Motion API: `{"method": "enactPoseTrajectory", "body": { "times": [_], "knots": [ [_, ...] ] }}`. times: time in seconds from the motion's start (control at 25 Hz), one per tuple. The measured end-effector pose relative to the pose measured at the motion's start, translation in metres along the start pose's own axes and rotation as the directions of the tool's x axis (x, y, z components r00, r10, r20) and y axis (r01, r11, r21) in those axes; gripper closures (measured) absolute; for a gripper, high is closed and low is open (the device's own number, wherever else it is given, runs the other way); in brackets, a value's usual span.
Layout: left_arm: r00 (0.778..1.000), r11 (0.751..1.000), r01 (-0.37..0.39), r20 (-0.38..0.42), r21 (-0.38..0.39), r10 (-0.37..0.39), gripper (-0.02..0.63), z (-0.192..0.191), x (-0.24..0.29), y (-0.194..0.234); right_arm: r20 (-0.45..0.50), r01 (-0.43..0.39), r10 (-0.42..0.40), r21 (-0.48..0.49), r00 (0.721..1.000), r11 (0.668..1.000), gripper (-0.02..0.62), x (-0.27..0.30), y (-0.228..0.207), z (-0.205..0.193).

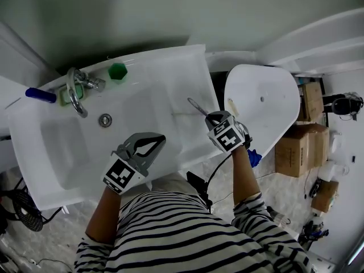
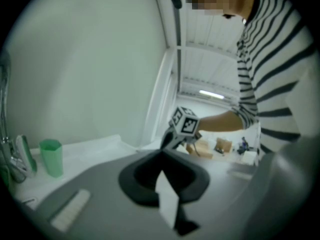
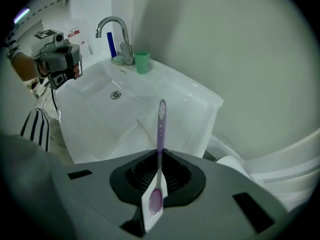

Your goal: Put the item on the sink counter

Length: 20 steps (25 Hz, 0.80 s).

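Note:
A purple toothbrush (image 3: 161, 126) sticks out forward from my right gripper (image 3: 160, 156), which is shut on it near the brush head. In the head view the right gripper (image 1: 211, 117) hovers over the right side of the white sink counter (image 1: 182, 78), the toothbrush (image 1: 197, 106) handle pointing out over it. My left gripper (image 1: 158, 141) hangs above the front of the basin (image 1: 62, 152), its jaws together with nothing between them. In the left gripper view the fingers (image 2: 167, 194) meet at a point.
A chrome faucet (image 1: 75, 92) stands at the back of the sink, with a green cup (image 1: 118, 71) and a blue item (image 1: 40, 95) beside it. A white toilet (image 1: 261, 101) stands right of the sink. Cardboard boxes (image 1: 293, 147) sit on the floor further right.

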<state>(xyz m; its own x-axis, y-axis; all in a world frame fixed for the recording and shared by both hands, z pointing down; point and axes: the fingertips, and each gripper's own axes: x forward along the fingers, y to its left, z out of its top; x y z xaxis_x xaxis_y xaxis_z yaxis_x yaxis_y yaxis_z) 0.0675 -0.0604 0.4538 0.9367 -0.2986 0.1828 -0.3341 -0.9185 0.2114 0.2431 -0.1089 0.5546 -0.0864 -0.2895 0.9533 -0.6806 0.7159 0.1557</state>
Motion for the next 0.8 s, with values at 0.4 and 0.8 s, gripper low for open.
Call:
{"method": "enactPoseTrajectory", "body": {
  "times": [0.4,0.8],
  "knots": [
    [0.995,0.996,-0.094,0.047,0.011,0.093,0.6,0.009,-0.052,0.02,0.078,0.053,-0.036,-0.224,0.996,0.973,0.566,-0.028,0.015,0.107],
    [0.977,0.981,-0.193,0.092,0.006,0.192,0.6,0.013,-0.111,0.037,0.109,0.134,-0.093,-0.485,0.99,0.864,0.566,-0.028,0.035,0.227]
  ]
}}
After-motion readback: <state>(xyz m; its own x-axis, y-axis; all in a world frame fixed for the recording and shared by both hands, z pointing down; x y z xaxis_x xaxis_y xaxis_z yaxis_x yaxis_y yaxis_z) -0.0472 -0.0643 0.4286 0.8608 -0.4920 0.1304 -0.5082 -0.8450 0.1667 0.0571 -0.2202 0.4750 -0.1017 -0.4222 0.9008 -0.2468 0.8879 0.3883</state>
